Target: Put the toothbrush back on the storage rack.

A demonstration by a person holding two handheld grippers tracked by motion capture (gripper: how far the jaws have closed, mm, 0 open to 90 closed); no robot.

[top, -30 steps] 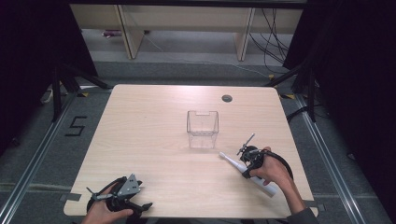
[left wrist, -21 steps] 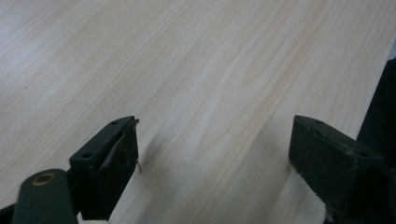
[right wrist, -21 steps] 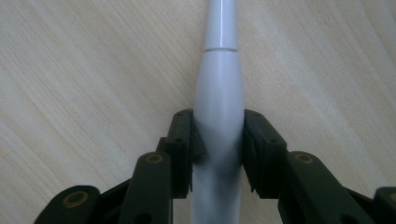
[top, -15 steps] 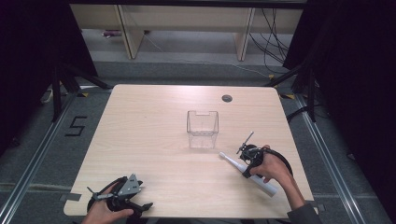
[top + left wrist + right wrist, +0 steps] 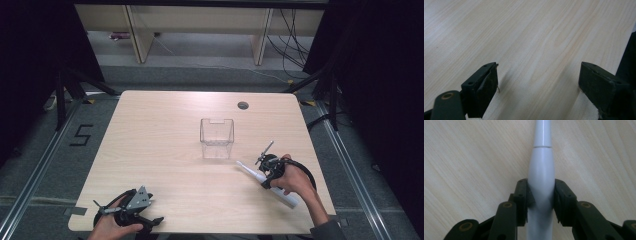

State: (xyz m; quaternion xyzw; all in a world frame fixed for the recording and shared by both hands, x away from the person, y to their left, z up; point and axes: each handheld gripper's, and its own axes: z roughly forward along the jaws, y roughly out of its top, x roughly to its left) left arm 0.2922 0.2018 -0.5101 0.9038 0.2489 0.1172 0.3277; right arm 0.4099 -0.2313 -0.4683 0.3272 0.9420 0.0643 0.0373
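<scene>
the right gripper [image 5: 266, 170] has its jaws closed on a white electric toothbrush [image 5: 541, 180] lying on the table [image 5: 165, 130], near right of a clear plastic box [image 5: 217, 137]. the left gripper [image 5: 539, 82], near left corner, gapes wide and empty.

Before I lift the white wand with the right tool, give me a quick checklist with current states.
1. Right tool shut on the wand: ok, a jaw presses each side.
2. Grip centred on the wand's body: ok in the right gripper view.
3. Wand off the table: cannot tell.
4. Clear bin upright, nothing visible inside: ok.
5. Path from wand to bin free: ok, bare wood between them.
6. Left tool out of the way: ok, open at the table's near left edge.
</scene>
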